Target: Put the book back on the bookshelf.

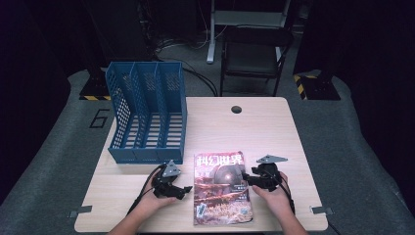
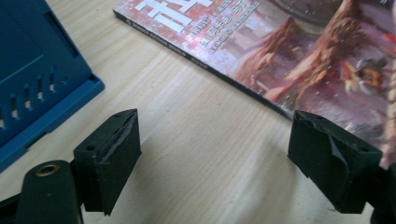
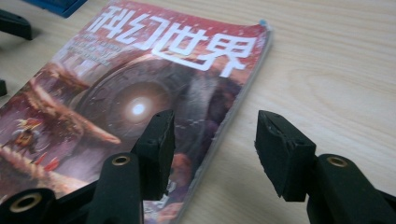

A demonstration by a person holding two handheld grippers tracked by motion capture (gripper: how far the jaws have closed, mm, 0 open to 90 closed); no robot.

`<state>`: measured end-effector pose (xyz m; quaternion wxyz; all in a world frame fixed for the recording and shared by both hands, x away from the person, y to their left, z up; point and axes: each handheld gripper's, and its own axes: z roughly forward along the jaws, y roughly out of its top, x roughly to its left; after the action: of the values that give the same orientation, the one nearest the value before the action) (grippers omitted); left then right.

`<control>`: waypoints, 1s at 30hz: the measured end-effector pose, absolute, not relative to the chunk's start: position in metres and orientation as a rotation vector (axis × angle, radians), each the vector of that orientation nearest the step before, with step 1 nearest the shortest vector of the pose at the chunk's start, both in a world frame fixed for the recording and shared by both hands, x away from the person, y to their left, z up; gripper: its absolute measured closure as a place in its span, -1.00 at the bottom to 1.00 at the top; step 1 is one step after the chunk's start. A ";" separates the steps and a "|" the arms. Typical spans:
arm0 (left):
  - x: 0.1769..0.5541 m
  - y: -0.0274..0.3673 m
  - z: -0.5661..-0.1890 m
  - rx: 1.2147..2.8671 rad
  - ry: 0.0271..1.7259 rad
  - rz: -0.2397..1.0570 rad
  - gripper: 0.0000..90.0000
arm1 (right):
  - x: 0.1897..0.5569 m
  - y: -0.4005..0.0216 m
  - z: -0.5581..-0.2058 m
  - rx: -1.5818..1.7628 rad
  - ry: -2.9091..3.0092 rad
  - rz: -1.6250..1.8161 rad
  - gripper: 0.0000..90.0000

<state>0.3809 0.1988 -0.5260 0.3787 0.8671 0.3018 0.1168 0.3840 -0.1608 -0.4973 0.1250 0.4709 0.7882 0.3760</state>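
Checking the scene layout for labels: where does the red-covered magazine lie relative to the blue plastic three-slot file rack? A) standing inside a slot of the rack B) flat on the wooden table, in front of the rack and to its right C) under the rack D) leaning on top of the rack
B: the red-covered magazine lies flat on the light wooden table, apart from the blue plastic three-slot file rack, between the two claws.

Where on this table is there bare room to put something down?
Free: the far right part of the table, between the blue file rack and the right edge, behind the magazine. Also the near-left corner. Crowded: the near middle, with both grippers beside the magazine.
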 end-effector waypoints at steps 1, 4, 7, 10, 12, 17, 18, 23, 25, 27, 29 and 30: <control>0.380 0.198 -0.525 2.224 0.768 0.285 -0.56 | 0.383 -0.158 -0.497 1.378 2.301 1.097 0.04; 0.380 0.197 -0.523 2.226 0.780 0.258 -0.49 | 0.382 -0.152 -0.498 1.358 2.315 1.095 0.03; 0.379 0.195 -0.520 2.198 0.819 0.217 -0.43 | 0.382 -0.149 -0.501 1.364 2.336 1.079 0.02; 0.376 0.191 -0.516 2.184 0.818 0.185 -0.41 | 0.380 -0.148 -0.504 1.382 2.343 1.075 0.02; 0.374 0.188 -0.513 2.176 0.823 0.166 -0.41 | 0.380 -0.148 -0.505 1.380 2.341 1.072 0.02; 0.371 0.181 -0.512 2.193 0.802 0.141 -0.41 | 0.377 -0.148 -0.508 1.397 2.363 1.049 0.01; 0.370 0.179 -0.512 2.195 0.808 0.139 -0.41 | 0.378 -0.149 -0.510 1.376 2.358 1.052 0.01; 0.364 0.169 -0.514 2.236 0.793 0.125 -0.41 | 0.373 -0.148 -0.510 1.412 2.350 1.058 0.00; 0.363 0.165 -0.514 2.256 0.762 0.134 -0.41 | 0.372 -0.148 -0.511 1.394 2.354 1.062 -0.01; 0.362 0.164 -0.514 2.254 0.762 0.143 -0.41 | 0.372 -0.149 -0.512 1.390 2.365 1.057 -0.01; 0.361 0.161 -0.515 2.255 0.761 0.135 -0.42 | 0.372 -0.149 -0.512 1.396 2.366 1.055 -0.01; 0.360 0.159 -0.516 2.271 0.751 0.138 -0.42 | 0.372 -0.149 -0.513 1.395 2.369 1.057 -0.01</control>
<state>0.3597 0.1593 -0.5163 0.3644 0.8827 0.2919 0.0537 0.3722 -0.1489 -0.5127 0.0980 0.4714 0.8004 0.3572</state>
